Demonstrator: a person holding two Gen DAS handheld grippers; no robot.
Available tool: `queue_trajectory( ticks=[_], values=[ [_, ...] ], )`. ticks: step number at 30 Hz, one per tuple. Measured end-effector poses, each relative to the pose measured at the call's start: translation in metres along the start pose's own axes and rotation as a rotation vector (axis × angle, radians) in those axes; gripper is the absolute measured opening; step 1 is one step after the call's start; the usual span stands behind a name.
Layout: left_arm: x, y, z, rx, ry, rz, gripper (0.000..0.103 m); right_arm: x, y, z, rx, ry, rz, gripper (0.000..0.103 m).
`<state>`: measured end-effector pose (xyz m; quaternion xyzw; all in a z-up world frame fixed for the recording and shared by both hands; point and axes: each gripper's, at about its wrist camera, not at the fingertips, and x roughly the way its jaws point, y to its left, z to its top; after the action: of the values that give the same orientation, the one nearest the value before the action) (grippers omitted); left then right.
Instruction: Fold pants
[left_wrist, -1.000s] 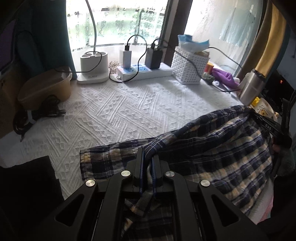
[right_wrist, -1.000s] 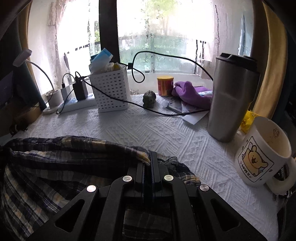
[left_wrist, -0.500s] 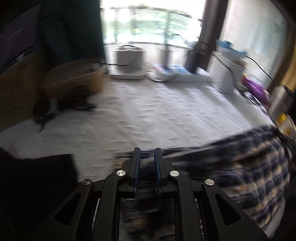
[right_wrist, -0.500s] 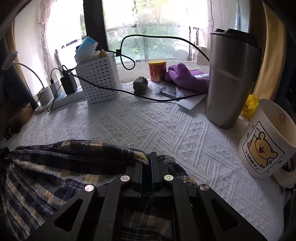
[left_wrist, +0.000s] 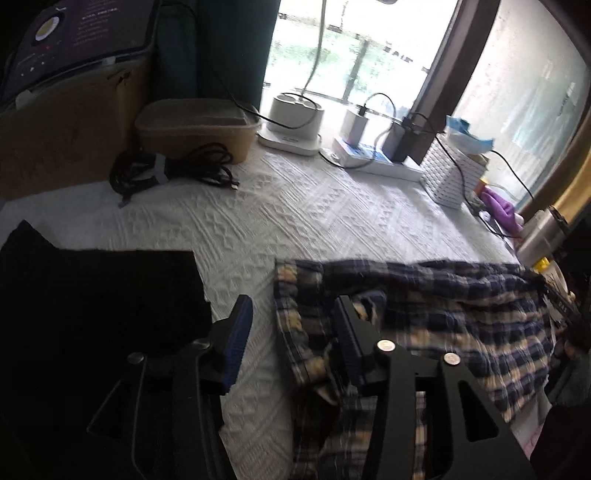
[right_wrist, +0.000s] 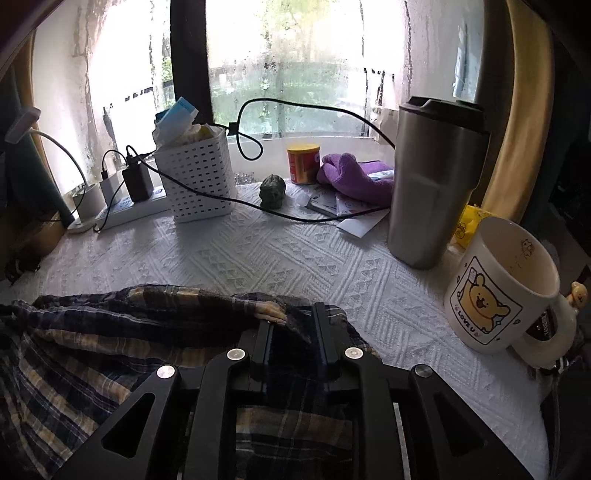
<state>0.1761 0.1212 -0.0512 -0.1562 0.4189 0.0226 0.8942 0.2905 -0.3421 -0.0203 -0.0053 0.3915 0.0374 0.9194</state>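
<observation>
The blue and yellow plaid pants (left_wrist: 443, 321) lie bunched on the white textured cloth (left_wrist: 295, 206). My left gripper (left_wrist: 291, 314) is open, its jaws wide apart over the pants' left edge, and it holds nothing. In the right wrist view the pants (right_wrist: 110, 350) lie at the near left. My right gripper (right_wrist: 291, 317) is open a little, and a fold of the plaid cloth lies loose between its jaws.
A folded black garment (left_wrist: 85, 314) lies left of the pants. Cables (left_wrist: 166, 173), a tan box (left_wrist: 195, 129), a power strip (left_wrist: 373, 162) and a white basket (right_wrist: 195, 181) line the back. A steel tumbler (right_wrist: 432, 181) and a bear mug (right_wrist: 502, 284) stand at the right.
Both grippers were shut on the pants and have opened, the left wide and the right slightly. The left gripper swung left and back. The pants dropped onto the cloth.
</observation>
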Motion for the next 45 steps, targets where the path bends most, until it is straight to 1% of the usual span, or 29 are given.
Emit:
queue_trajectory(
  ticks=[1, 2, 3, 4, 5, 7, 10, 13, 15, 17, 18, 19, 21, 24, 27, 34, 36, 38, 39, 40, 41, 42, 43, 44, 45],
  values=[
    [0.002, -0.002, -0.001, -0.001, 0.009, -0.004, 0.047, -0.005, 0.000, 0.000, 0.001, -0.007, -0.003, 0.034],
    [0.003, -0.003, -0.004, -0.004, 0.029, -0.015, 0.047, -0.010, -0.002, 0.000, 0.003, -0.015, -0.011, 0.057],
    [0.002, -0.005, -0.006, -0.002, 0.038, -0.035, 0.047, -0.016, -0.004, -0.001, 0.009, -0.024, -0.019, 0.072],
    [0.000, -0.007, -0.008, 0.004, 0.041, -0.051, 0.047, -0.022, -0.007, -0.001, 0.020, -0.038, -0.025, 0.091],
    [-0.003, -0.011, -0.012, 0.023, 0.040, -0.078, 0.047, -0.027, -0.009, -0.002, 0.028, -0.053, -0.031, 0.092],
    [-0.009, -0.018, -0.018, 0.048, 0.037, -0.105, 0.047, -0.036, -0.013, -0.005, 0.033, -0.060, -0.040, 0.092],
    [-0.012, -0.027, -0.030, 0.084, 0.062, -0.149, 0.047, -0.043, -0.022, -0.013, 0.052, -0.042, -0.054, 0.092],
    [-0.011, -0.031, -0.041, 0.101, 0.087, -0.143, 0.047, -0.045, -0.026, -0.024, 0.070, -0.018, -0.051, 0.092],
    [-0.010, -0.033, -0.047, 0.115, 0.092, -0.134, 0.045, -0.048, -0.027, -0.032, 0.071, -0.003, -0.049, 0.092],
    [-0.008, -0.032, -0.054, 0.132, 0.110, -0.110, 0.012, -0.050, -0.027, -0.039, 0.074, 0.007, -0.048, 0.092],
    [-0.007, -0.032, -0.056, 0.136, 0.116, -0.093, 0.009, -0.051, -0.027, -0.041, 0.075, 0.010, -0.046, 0.092],
    [-0.008, -0.030, -0.059, 0.136, 0.114, -0.081, 0.001, -0.052, -0.026, -0.043, 0.076, 0.013, -0.044, 0.092],
    [-0.016, -0.026, -0.062, 0.127, 0.098, -0.082, 0.000, -0.055, -0.023, -0.046, 0.076, 0.014, -0.038, 0.092],
    [-0.039, -0.023, -0.064, 0.107, 0.049, -0.096, 0.000, -0.059, -0.017, -0.047, 0.063, 0.013, -0.025, 0.092],
    [-0.051, -0.019, -0.066, 0.099, 0.041, -0.095, 0.000, -0.061, -0.009, -0.048, 0.045, 0.010, -0.007, 0.092],
    [-0.062, -0.009, -0.084, 0.066, 0.088, -0.086, 0.000, -0.064, 0.008, -0.051, 0.013, 0.011, 0.029, 0.092],
    [-0.061, -0.004, -0.090, 0.032, 0.124, -0.104, 0.000, -0.065, 0.009, -0.053, 0.012, 0.013, 0.033, 0.092],
    [-0.056, -0.002, -0.099, 0.015, 0.166, -0.102, 0.000, -0.065, 0.009, -0.055, 0.013, 0.017, 0.037, 0.092],
    [-0.056, -0.002, -0.100, 0.012, 0.174, -0.102, 0.000, -0.065, 0.009, -0.057, 0.012, 0.020, 0.040, 0.092],
    [-0.055, -0.003, -0.103, 0.010, 0.182, -0.105, 0.001, -0.066, 0.009, -0.058, 0.009, 0.021, 0.041, 0.092],
    [-0.056, -0.004, -0.106, 0.013, 0.184, -0.110, 0.008, -0.067, 0.010, -0.059, 0.008, 0.021, 0.043, 0.092],
    [-0.058, -0.006, -0.108, 0.020, 0.180, -0.109, 0.018, -0.068, 0.010, -0.060, 0.007, 0.021, 0.045, 0.092],
    [-0.060, -0.007, -0.110, 0.024, 0.173, -0.112, 0.042, -0.069, 0.010, -0.061, 0.005, 0.020, 0.045, 0.092],
    [-0.062, -0.008, -0.111, 0.020, 0.165, -0.120, 0.055, -0.070, 0.008, -0.062, 0.005, 0.020, 0.044, 0.092],
    [-0.063, -0.007, -0.110, 0.017, 0.159, -0.128, 0.055, -0.071, 0.007, -0.062, 0.007, 0.020, 0.043, 0.092]
  ],
)
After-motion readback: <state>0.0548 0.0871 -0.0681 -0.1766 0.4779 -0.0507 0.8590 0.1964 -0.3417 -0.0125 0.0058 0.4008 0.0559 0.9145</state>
